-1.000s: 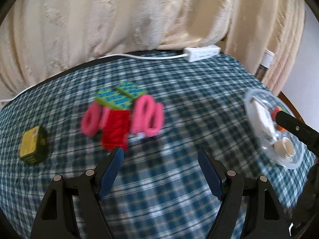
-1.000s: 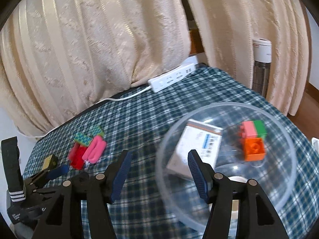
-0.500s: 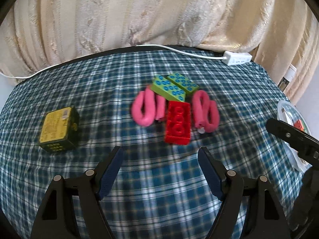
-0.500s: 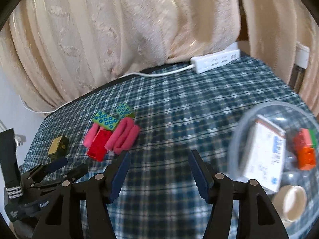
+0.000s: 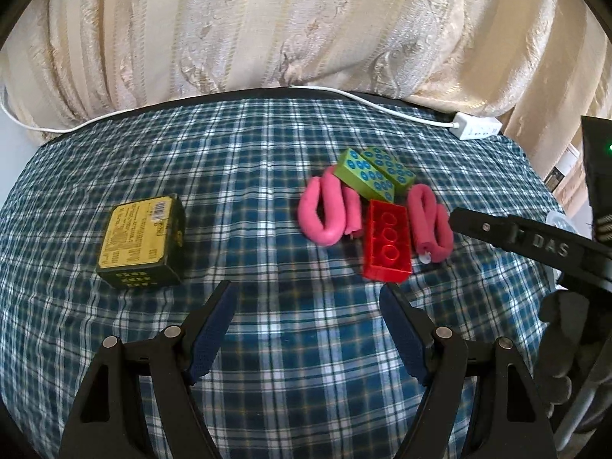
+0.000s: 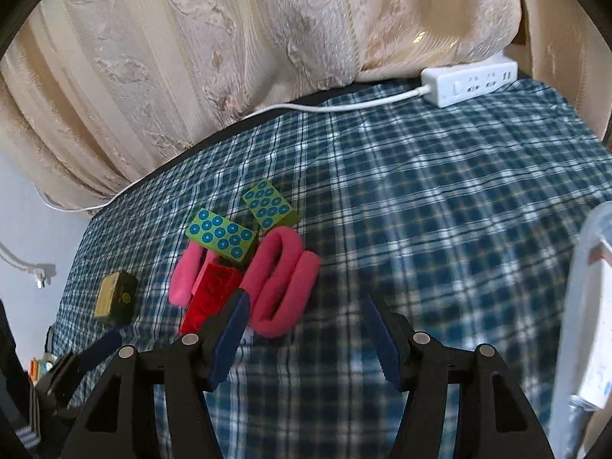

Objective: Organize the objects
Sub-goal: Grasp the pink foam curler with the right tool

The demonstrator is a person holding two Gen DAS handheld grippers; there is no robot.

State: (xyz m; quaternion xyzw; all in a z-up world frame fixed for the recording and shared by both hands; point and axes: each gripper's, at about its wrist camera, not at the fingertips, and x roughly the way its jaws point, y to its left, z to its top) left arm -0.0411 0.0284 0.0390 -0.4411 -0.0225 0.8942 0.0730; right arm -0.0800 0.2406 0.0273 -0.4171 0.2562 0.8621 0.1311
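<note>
On the blue plaid cloth [image 5: 267, 160] lies a cluster: a red brick [image 5: 387, 245] [image 6: 210, 292], two green bricks with blue studs [image 5: 369, 178] [image 6: 222, 238] [image 6: 269, 204], and two pink foam loops [image 5: 325, 210] [image 5: 430, 223] [image 6: 283, 285]. A dark green tin box with a yellow label [image 5: 139, 243] [image 6: 114, 298] sits left of them. My left gripper [image 5: 308, 304] hovers open in front of the cluster, nothing between its fingers. My right gripper [image 6: 304, 315] is open too, its left finger just in front of the nearer pink loop. Its black finger [image 5: 508, 235] reaches in from the right beside the cluster in the left wrist view.
A white power strip [image 5: 476, 126] [image 6: 468, 82] with its cable lies at the table's far edge under cream curtains [image 5: 287, 23]. A clear plastic bowl [image 6: 573, 290] holding a white box [image 6: 596, 336] stands at the right edge of the right wrist view.
Both grippers have swung left across the table. The cluster has shifted right in the left wrist view, and the bowl has slid to the right edge of the right wrist view. The bricks loom nearer.
</note>
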